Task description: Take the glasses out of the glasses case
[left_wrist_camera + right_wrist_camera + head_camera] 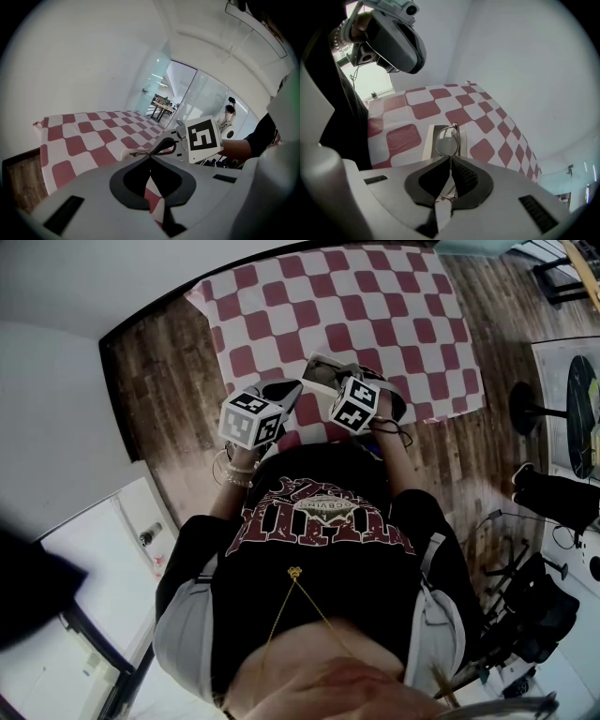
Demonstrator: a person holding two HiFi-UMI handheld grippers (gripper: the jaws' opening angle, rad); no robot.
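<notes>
Red-and-white checked cloth [375,296] covers the bench, which stands on a wooden floor [159,381]; both tools are held close together at its near edge, in front of the person. On the left, the left hand-held gripper [151,157] has its jaws closed, the dark pads meeting at the tips, with the cloth showing through the gap behind them; a thin dark wire [138,153] lies right at those tips, and whether it is pinched I cannot tell. Just beyond lies the white glasses case [430,143], flat on the cloth near the person's edge. On the right, the right hand-held gripper [450,158] is clamped narrowly on the glasses [448,140]; one round lens stands above the jaw tips, over the case; more of the metal frame shows between the pads lower down.
</notes>
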